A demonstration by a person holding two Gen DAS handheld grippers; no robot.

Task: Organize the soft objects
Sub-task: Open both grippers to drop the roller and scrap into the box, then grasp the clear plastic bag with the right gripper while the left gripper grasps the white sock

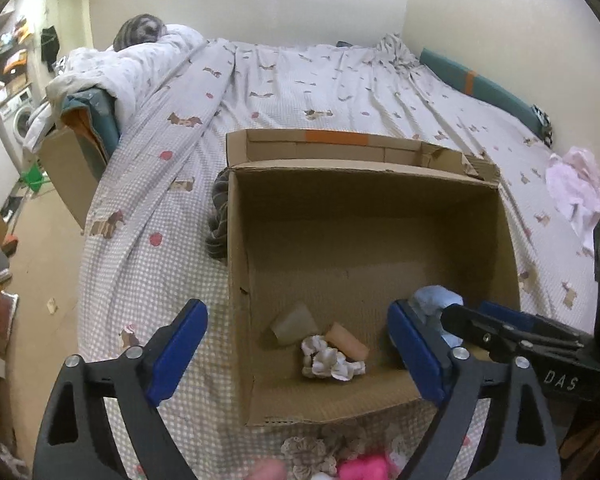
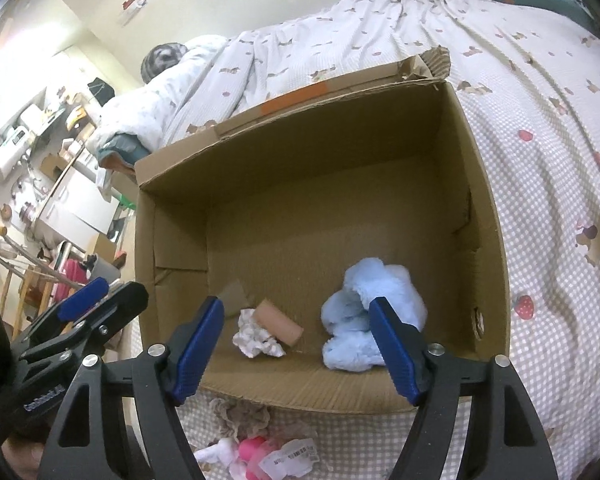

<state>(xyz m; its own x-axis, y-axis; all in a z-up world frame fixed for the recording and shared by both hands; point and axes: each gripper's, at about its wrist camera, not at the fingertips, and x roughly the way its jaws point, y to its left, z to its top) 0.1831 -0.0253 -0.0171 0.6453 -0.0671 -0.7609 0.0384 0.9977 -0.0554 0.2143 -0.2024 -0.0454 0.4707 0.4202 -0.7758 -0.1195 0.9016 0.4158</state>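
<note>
An open cardboard box (image 1: 340, 216) (image 2: 300, 152) stands on the bed. Inside lie a fluffy light-blue cloth (image 2: 364, 320) (image 1: 436, 300), a white patterned scrunchie (image 1: 330, 360) (image 2: 258, 338), a peach sponge block (image 1: 346, 342) (image 2: 280, 326) and a grey-green sponge (image 1: 294, 324) (image 2: 236, 294). My left gripper (image 1: 296, 344) is open and empty over the box's near left corner. My right gripper (image 2: 296, 344) is open and empty above the near edge, its right finger in front of the blue cloth. It also shows in the left wrist view (image 1: 500, 328).
Loose soft items lie on the bed before the box: a beige lace scrunchie (image 2: 240, 416) (image 1: 312, 452), a pink fluffy item (image 1: 364, 468) (image 2: 252, 454), a white tagged piece (image 2: 292, 456). A pink garment (image 1: 576, 188) lies right, a striped cloth (image 1: 218, 216) left of the box, a duvet (image 1: 132, 64) beyond.
</note>
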